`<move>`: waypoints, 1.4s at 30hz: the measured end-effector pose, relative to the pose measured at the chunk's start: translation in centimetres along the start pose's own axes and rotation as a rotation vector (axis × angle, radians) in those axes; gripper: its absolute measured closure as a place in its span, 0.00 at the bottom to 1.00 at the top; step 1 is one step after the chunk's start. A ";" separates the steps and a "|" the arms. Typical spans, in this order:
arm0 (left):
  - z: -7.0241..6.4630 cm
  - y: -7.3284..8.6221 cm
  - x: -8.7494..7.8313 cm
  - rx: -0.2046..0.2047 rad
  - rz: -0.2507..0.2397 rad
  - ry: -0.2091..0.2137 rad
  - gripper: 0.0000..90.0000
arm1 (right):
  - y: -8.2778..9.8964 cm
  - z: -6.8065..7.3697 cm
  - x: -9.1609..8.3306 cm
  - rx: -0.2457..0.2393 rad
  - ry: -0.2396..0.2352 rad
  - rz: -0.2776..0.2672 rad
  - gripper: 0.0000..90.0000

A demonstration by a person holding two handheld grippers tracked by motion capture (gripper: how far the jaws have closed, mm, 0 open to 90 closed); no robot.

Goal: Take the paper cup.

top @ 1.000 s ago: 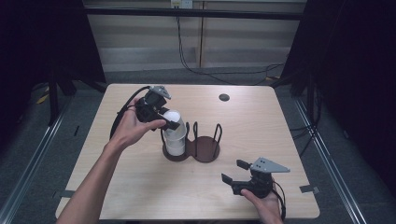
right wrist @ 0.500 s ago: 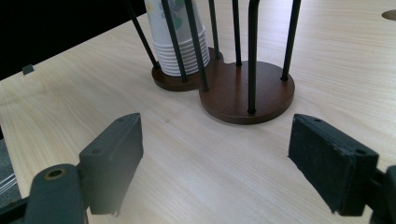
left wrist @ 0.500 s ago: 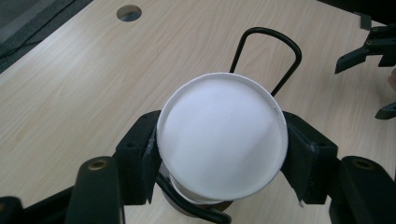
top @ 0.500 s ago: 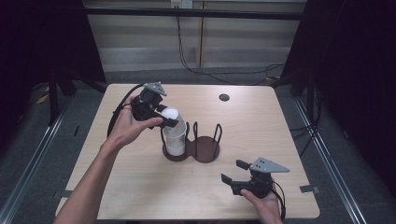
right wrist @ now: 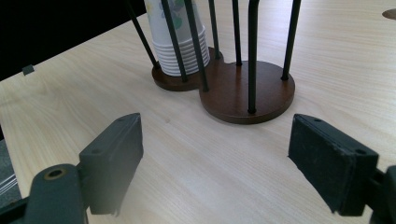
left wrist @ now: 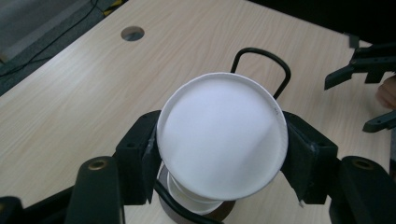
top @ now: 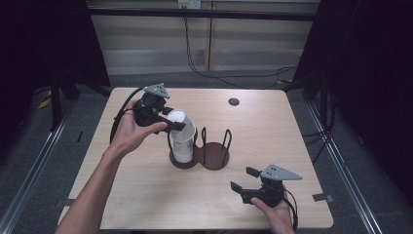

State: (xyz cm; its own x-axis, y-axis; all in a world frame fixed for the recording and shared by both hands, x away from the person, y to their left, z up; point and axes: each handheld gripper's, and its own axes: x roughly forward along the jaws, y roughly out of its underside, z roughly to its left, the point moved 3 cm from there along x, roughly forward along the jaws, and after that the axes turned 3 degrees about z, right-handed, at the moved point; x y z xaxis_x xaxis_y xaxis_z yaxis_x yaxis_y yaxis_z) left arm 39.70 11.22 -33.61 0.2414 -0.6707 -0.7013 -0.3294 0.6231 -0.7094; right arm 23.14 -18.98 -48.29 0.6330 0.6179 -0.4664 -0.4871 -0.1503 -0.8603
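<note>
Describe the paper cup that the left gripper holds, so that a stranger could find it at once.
On the wooden table stands a dark two-ring cup holder with a stack of cups in its left ring. The paper cup is just above that stack, upside down, clamped in the left gripper; it alone is lifted.

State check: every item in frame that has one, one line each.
left gripper: shut on the top paper cup, above the stack.
top paper cup: upside down, gripped at both sides.
cup stack: upside down, nested, in the holder's one bay.
cup holder: upright on the table; its other bay is empty.
right gripper: open, nothing between the jaws, low over the table.
</note>
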 end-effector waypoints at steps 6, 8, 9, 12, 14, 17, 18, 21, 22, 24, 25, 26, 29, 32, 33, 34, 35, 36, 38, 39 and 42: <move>0.0 0.2 -0.6 0.001 -0.042 -0.018 0.40 | 0.0 0.0 0.0 0.003 0.001 -0.001 0.19; -0.1 0.2 -0.8 -0.002 -0.058 -0.017 0.40 | 0.0 0.0 0.0 0.005 0.002 -0.001 0.19; -0.1 0.2 -0.9 0.000 -0.071 -0.016 0.40 | 0.0 0.0 0.0 0.005 0.002 -0.001 0.19; -0.4 0.2 -1.0 -0.001 -0.093 -0.016 0.40 | 0.0 0.0 0.0 0.006 0.001 -0.002 0.19; -0.6 0.2 -1.1 0.008 -0.091 -0.020 0.40 | 0.0 -0.1 0.0 0.003 0.001 -0.004 0.19; -0.7 0.3 -1.2 -0.007 -0.107 -0.012 0.40 | 0.0 0.0 0.0 0.002 0.000 -0.003 0.19; -0.7 0.4 -1.3 -0.005 -0.113 -0.008 0.40 | 0.0 0.0 0.0 0.004 0.000 -0.003 0.19; -0.8 0.7 -1.5 -0.011 -0.119 -0.004 0.40 | 0.0 0.0 -0.1 0.005 0.000 -0.003 0.19; -0.8 0.8 -1.6 -0.011 -0.119 -0.002 0.40 | 0.0 0.0 -0.1 0.004 0.001 -0.004 0.19; -1.0 0.9 -1.7 -0.009 -0.130 -0.008 0.40 | 0.0 -0.1 -0.1 0.006 0.001 -0.005 0.19; -1.1 1.0 -1.8 -0.015 -0.136 -0.003 0.40 | 0.0 -0.1 0.0 0.005 0.002 -0.005 0.19; -1.1 1.0 -1.9 -0.012 -0.139 -0.012 0.40 | 0.0 0.0 0.0 0.006 0.001 -0.005 0.19; -1.4 1.1 -2.0 -0.011 -0.140 -0.005 0.40 | 0.0 0.0 0.0 0.006 0.001 -0.001 0.19; -1.6 1.3 -2.1 -0.006 -0.144 0.001 0.40 | 0.0 0.0 0.1 0.003 0.001 0.001 0.19; -1.8 1.4 -2.3 -0.008 -0.149 0.002 0.40 | 0.0 0.0 0.1 0.004 0.002 -0.001 0.19; -1.8 1.4 -2.3 -0.008 -0.149 0.002 0.40 | 0.0 0.0 0.1 0.004 0.002 -0.001 0.19; -1.9 1.5 -2.3 -0.009 -0.152 0.006 0.40 | 0.0 0.0 0.1 0.005 0.002 0.000 0.19; -1.9 1.6 -2.3 -0.006 -0.154 0.009 0.40 | 0.0 0.0 0.0 0.007 0.001 0.000 0.19; -2.1 1.8 -2.4 -0.004 -0.154 0.013 0.40 | 0.0 0.0 0.0 0.009 0.001 0.000 0.19; -2.3 1.9 -2.5 0.000 -0.154 0.014 0.40 | 0.0 0.0 0.0 0.008 0.001 -0.001 0.19; -2.7 2.1 -2.7 -0.001 -0.174 0.029 0.40 | 0.0 0.0 0.0 0.007 0.001 -0.001 0.19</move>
State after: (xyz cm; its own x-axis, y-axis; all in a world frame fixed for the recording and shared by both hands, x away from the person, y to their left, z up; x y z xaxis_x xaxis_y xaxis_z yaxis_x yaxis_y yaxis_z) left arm 35.92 13.25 -33.04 0.2684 -0.7798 -0.5655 -0.2862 0.4960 -0.8198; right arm 23.13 -18.93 -48.34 0.6337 0.6175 -0.4660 -0.4910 -0.1444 -0.8591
